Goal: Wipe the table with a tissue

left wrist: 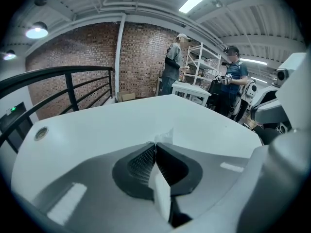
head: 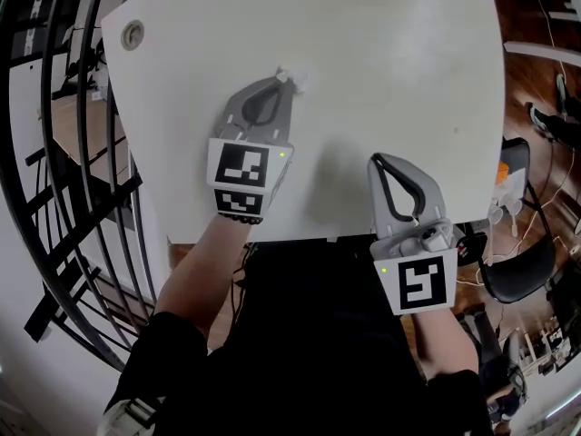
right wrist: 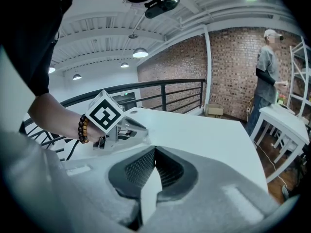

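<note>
Honestly, the left gripper [head: 280, 80] was clenched on a small tissue [head: 295, 79] mid-table [head: 399, 53]. The right gripper [head: 376, 160] was pinched closed on nothing. I'd press that wad flat and sweep wide.

White table [head: 390, 53], round grey cable port [head: 132, 34] near one corner, tissue [head: 296, 79] pinched in left claw [head: 283, 79] at its surface
</note>
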{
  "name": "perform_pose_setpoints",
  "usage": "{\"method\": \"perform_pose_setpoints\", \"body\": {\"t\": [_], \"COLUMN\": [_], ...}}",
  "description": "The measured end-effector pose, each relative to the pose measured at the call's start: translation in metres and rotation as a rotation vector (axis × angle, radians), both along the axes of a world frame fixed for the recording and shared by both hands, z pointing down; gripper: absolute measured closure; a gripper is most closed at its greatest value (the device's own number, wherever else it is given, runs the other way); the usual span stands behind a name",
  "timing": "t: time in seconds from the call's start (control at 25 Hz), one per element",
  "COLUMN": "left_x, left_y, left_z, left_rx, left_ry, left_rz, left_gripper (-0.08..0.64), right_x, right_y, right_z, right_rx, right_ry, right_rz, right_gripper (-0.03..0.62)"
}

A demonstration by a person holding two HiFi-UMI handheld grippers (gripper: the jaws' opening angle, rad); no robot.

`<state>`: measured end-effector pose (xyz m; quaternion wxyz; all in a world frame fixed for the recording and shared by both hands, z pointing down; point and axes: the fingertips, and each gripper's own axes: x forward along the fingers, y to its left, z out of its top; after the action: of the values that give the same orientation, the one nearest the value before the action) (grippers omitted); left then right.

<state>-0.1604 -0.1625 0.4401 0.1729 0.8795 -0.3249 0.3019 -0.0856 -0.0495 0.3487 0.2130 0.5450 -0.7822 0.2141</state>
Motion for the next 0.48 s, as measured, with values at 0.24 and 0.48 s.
{"method": "perform_pose_setpoints", "body": {"t": [0.24,0.48], "left_x": [0.007,0.02], "left_y": [0.016,0.032], "left_z": [-0.013,-0.026], "left_rx": [0.017,0.032], "left_ry": [-0.012,-0.014], "left_rz": [-0.018,-0.03], "left_gripper": [0.537,0.537], "right_x": [0.01,0.024], "right_y": [0.007,0.022], "right_z": [-0.009,-0.02], "right_rx": [0.031,0.051], "right_ry": [-0.013,-0.012], "right_rz": [-0.034,-0.059], "right_gripper": [0.6,0.6]}}
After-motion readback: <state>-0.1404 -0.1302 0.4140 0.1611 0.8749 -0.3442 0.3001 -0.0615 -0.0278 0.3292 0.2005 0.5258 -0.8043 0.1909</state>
